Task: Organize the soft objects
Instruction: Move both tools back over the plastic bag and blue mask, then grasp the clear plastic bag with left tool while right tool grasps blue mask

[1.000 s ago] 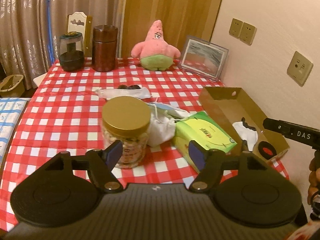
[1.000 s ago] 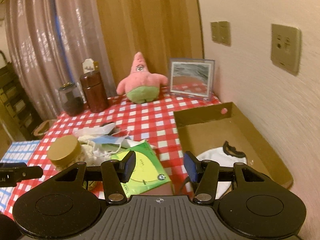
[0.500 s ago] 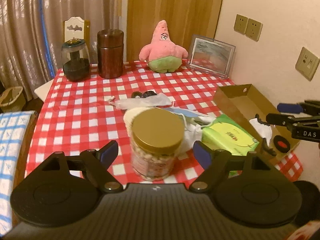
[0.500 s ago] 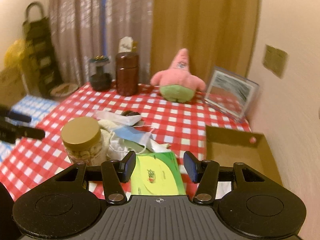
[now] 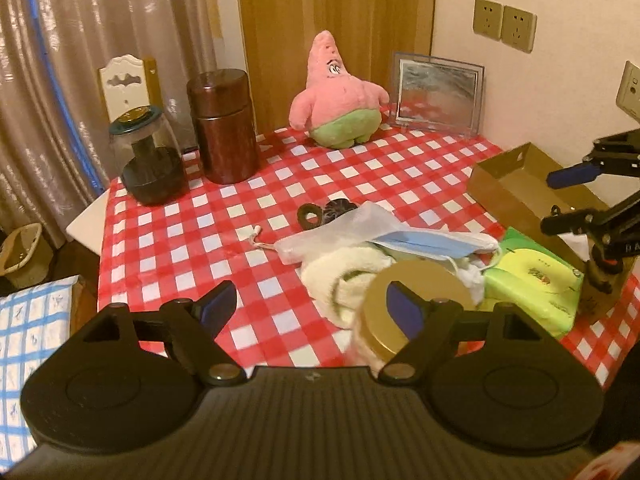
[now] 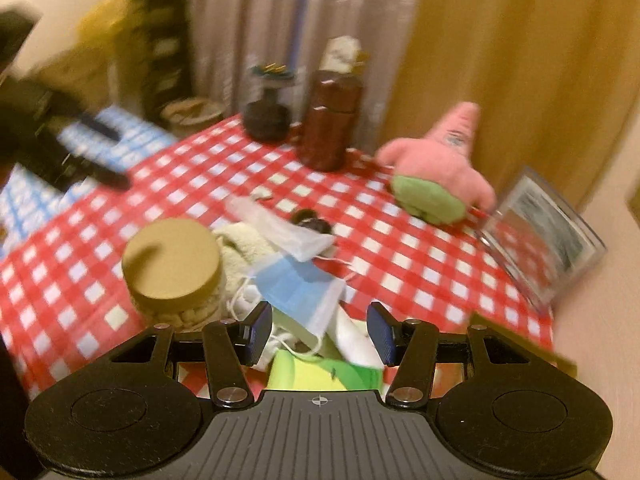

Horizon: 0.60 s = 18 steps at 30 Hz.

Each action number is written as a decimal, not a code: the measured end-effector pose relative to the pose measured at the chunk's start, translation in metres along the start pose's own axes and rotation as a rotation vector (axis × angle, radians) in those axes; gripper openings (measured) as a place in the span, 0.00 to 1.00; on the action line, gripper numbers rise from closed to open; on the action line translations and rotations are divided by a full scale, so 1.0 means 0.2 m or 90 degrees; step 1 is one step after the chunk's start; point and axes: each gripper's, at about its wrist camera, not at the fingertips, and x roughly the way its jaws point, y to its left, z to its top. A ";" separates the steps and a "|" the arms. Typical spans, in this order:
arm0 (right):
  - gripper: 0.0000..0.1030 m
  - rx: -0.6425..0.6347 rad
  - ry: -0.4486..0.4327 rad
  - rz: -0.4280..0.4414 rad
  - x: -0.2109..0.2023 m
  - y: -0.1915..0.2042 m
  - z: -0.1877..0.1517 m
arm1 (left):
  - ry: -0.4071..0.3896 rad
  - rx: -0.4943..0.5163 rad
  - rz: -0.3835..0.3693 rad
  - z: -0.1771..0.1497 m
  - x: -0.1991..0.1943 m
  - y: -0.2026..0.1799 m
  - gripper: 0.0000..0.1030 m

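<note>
Hovering over the heap in the middle of the checked tablecloth [image 5: 248, 184], both grippers hold nothing. The left gripper [image 5: 316, 306], at the bottom of its own view, has its jaws spread wide over bare cloth, its right finger crossing in front of the gold-lidded jar [image 5: 416, 304]. The right gripper [image 6: 318, 330] has its jaws partly spread and empty, low in its frame just above the blue face mask [image 6: 300, 288] and the green tissue pack [image 6: 316, 368].

The soft things lie bunched at centre right of the left view: a white mesh pouch [image 5: 336, 228], the mask, and a cream towel [image 5: 332, 280] pressed against the jar. The cardboard box [image 5: 516, 184] at the right edge looks like the likely place for them.

Trouble is most likely to come from the tangle. The mask's ear loops trail under the pouch and beside the jar, so lifting one item could drag another, or tug the jar over. The towel touches the jar, and a grab there might tip it. With both grippers close over the same heap, they could also knock each other. The right view is blurred, so exact contact there cannot be told.
</note>
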 end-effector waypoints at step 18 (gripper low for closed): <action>0.41 -0.094 0.056 0.132 0.52 0.07 0.08 | 0.034 0.051 -0.031 0.09 0.34 0.17 0.78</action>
